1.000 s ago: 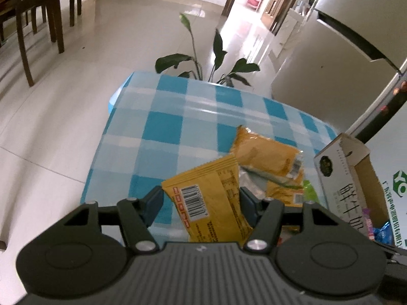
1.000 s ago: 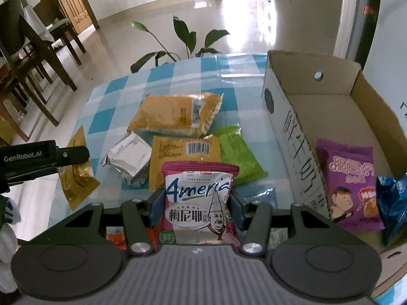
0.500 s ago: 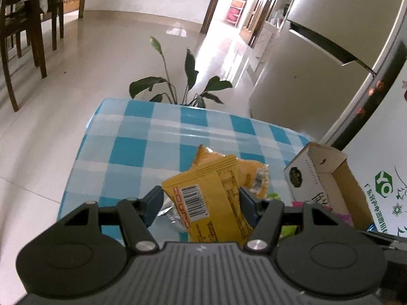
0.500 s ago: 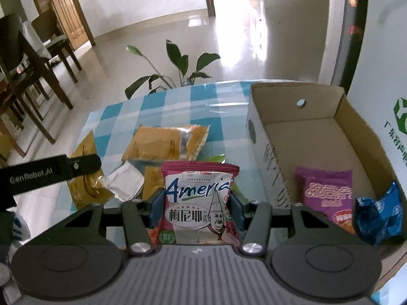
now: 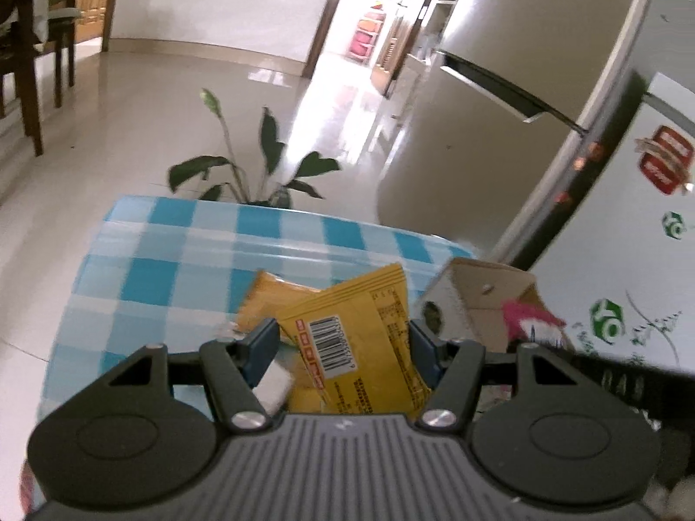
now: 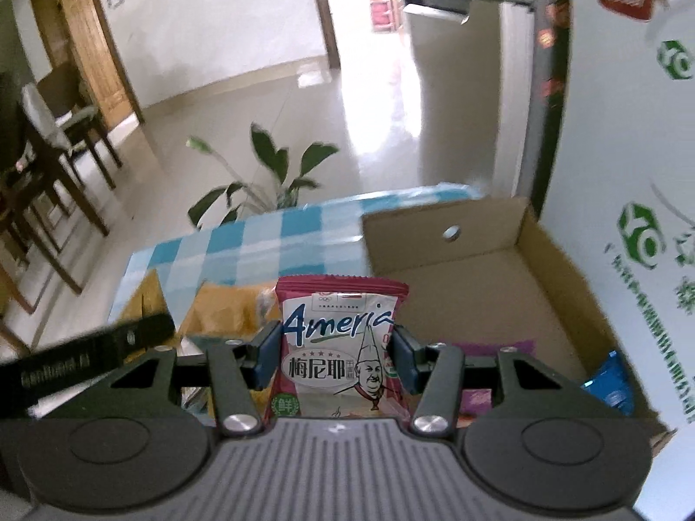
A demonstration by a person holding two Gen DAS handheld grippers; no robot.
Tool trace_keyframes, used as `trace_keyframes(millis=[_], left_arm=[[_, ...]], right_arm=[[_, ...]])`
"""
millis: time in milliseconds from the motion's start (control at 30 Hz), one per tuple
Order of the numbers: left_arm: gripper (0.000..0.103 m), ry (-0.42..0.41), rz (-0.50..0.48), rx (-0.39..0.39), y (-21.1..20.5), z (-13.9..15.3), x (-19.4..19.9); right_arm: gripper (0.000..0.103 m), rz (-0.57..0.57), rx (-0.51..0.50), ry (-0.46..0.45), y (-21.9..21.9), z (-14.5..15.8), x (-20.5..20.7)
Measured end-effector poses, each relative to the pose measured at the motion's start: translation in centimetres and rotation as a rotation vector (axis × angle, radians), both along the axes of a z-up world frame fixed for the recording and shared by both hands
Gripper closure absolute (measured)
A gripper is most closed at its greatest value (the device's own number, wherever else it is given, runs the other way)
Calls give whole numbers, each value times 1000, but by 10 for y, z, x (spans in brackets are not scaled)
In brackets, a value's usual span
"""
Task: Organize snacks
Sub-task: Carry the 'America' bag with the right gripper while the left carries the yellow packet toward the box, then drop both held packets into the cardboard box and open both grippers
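Observation:
My left gripper (image 5: 343,347) is shut on a yellow snack packet (image 5: 360,338) with a barcode, held above the checked table (image 5: 173,260). My right gripper (image 6: 332,354) is shut on a red and white "Ameria" snack packet (image 6: 339,343), held at the near left edge of the open cardboard box (image 6: 478,269). The box also shows in the left wrist view (image 5: 478,299), with the red packet (image 5: 530,317) over it. A purple packet (image 6: 478,395) and a blue packet (image 6: 612,382) lie in the box. An orange packet (image 5: 269,299) lies on the table.
A silver packet (image 5: 273,386) lies under the left gripper. The other gripper's black body (image 6: 78,360) crosses the right wrist view at left. A potted plant (image 5: 256,169) stands beyond the table, a grey fridge (image 5: 499,108) and a white carton (image 6: 630,217) at right, chairs (image 6: 56,143) at left.
Both grippers have lifted and moved right toward the box with their packets. The table and its loose packets sit lower and farther in both views.

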State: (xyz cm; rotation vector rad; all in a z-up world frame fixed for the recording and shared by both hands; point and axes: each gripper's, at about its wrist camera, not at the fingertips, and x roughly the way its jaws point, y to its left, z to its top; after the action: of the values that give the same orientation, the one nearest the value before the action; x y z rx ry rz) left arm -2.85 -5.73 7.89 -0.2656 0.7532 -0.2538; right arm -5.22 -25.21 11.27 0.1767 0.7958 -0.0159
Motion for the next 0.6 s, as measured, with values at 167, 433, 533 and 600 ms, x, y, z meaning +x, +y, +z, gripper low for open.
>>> trace_keyframes(millis=[167, 433, 533, 600], left_arm=[[39, -2, -37, -27, -27, 3, -7], [39, -10, -131, -84, -75, 14, -14], [39, -10, -175, -102, -97, 16, -15], [39, -5, -205, -115, -110, 14, -16]], right_arm=[[45, -65, 1, -43, -28, 12, -3], [45, -137, 6, -72, -62, 19, -10], [45, -174, 19, -79, -77, 22, -13], [45, -198, 26, -85, -86, 23, -15]])
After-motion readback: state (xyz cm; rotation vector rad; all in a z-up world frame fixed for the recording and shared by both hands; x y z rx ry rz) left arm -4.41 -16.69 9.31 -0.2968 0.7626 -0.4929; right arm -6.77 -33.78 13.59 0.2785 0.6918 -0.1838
